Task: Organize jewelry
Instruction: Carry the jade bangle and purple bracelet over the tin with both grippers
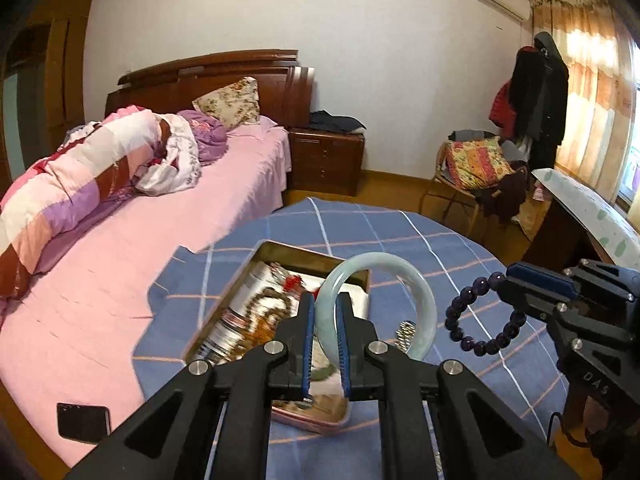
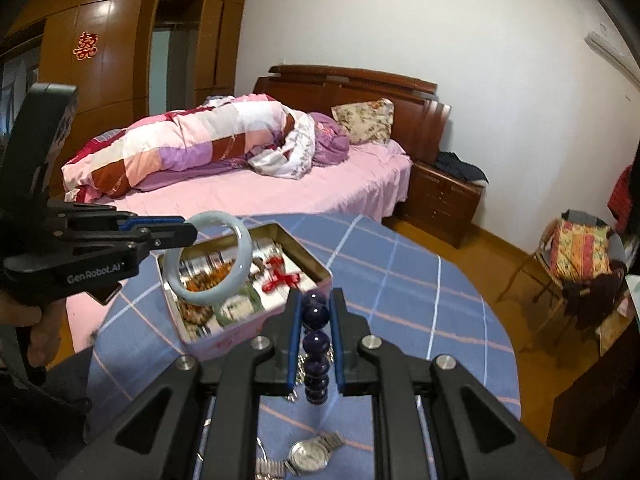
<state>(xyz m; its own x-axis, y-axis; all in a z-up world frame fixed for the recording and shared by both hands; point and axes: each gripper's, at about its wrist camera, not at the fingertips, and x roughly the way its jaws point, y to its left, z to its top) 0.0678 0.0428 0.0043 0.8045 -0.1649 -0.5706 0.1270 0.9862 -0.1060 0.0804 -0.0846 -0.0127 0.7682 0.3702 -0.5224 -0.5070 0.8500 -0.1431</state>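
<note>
My left gripper [image 1: 323,300] is shut on a pale green jade bangle [image 1: 424,292], which stands upright over the open tin box [image 1: 280,249]. From the right wrist view the same bangle [image 2: 244,256] hangs above the tin box [image 2: 320,268], held by the left gripper [image 2: 188,229]. My right gripper [image 2: 316,298] is shut on a dark purple bead bracelet [image 2: 316,344]. The left wrist view shows that bracelet [image 1: 476,346] dangling from the right gripper [image 1: 505,278] at the right, above the cloth. The tin holds several beaded pieces and a red tassel.
A round table with a blue checked cloth [image 2: 400,280] carries the tin. A silver wristwatch [image 2: 310,454] lies on the cloth below my right gripper. A pink bed [image 1: 120,260] adjoins the table on the left, with a black phone [image 1: 83,422] on it. A chair [image 1: 472,172] stands behind.
</note>
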